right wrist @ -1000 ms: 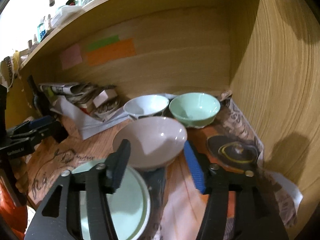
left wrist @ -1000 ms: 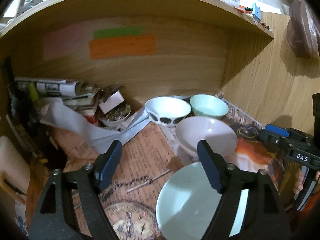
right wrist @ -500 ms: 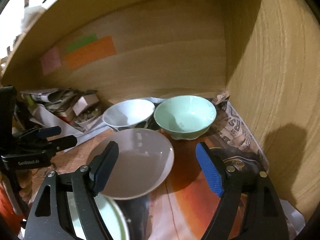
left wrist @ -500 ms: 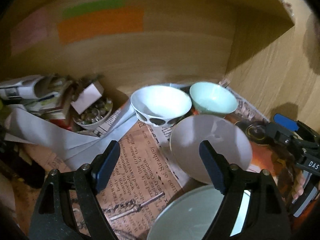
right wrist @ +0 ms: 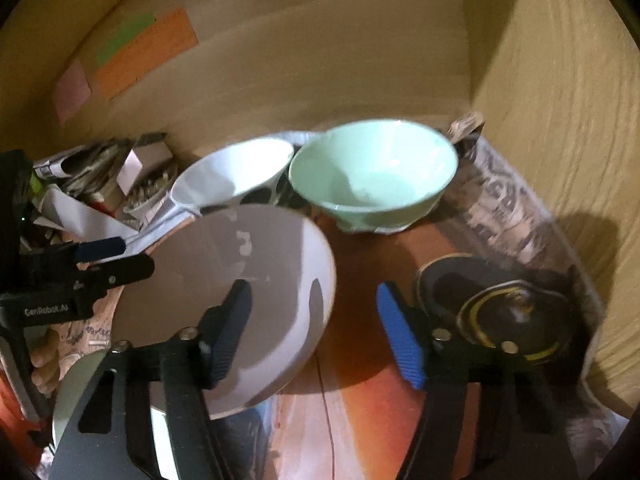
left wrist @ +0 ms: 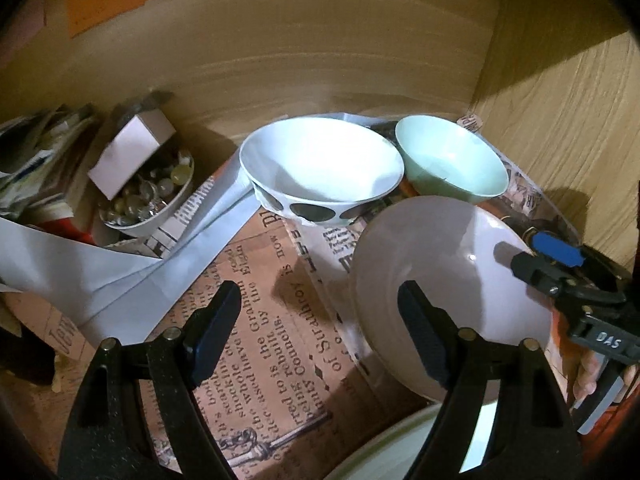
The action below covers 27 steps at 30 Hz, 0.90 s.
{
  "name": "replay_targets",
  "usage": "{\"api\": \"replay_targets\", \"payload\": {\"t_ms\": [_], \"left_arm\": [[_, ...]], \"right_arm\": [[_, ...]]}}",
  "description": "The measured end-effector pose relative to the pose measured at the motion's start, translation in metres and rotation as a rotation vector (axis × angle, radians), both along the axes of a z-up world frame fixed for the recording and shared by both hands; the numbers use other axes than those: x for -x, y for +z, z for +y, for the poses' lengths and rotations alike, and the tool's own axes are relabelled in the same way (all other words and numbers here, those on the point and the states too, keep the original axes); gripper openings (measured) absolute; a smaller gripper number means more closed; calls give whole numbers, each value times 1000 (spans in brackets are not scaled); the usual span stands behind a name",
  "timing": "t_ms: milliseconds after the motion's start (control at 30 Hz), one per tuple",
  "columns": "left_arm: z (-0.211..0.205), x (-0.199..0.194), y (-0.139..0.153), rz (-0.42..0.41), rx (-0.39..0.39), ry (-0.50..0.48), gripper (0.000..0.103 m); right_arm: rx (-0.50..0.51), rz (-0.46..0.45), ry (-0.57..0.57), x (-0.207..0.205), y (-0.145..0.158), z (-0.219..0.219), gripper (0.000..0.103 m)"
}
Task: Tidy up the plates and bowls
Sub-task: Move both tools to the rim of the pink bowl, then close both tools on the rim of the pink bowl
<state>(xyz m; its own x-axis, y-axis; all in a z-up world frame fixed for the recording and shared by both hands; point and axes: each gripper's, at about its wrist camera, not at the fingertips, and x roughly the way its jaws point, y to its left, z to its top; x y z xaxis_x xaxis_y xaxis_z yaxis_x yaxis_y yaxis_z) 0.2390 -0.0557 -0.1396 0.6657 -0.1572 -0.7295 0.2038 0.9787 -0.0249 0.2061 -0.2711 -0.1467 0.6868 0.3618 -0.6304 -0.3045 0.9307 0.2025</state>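
While three bowls remain unstacked, sorting judged barely begun.
- Pink bowl [left wrist: 448, 292]: tilted, resting on pale green plate [left wrist: 404, 450], front of desk [left wrist: 256, 320].
- White spotted bowl [left wrist: 320, 172] and mint bowl [left wrist: 452, 164]: side by side at rear, nearly touching.
- Left tongs [left wrist: 316, 332]: spread wide, gripping nothing, one finger overlapping pink bowl rim.
- Right tongs [right wrist: 316, 340]: spread, straddling pink bowl's right rim, not clamped.
- Left to do, by estimate: nest bowls, free plate.
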Motion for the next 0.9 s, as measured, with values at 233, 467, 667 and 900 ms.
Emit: {"api": "replay_targets", "payload": {"t_ms": [233,467,667,900], "left_arm": [[-6,-6,-10,52,-4,-42,55],[-12,-10,-17,80,8,-86,37],[-19,-14,-21,134,56,-147,22],[-24,-10,-22,114,25,-134,21]], "right_arm": [[3,39,26,-3,-9,5,46],[-23,66,50,-5,-13,6,33],[-25,61,40,-4,-12,11,31],[-42,53,29,-2,-10,10,29]]}}
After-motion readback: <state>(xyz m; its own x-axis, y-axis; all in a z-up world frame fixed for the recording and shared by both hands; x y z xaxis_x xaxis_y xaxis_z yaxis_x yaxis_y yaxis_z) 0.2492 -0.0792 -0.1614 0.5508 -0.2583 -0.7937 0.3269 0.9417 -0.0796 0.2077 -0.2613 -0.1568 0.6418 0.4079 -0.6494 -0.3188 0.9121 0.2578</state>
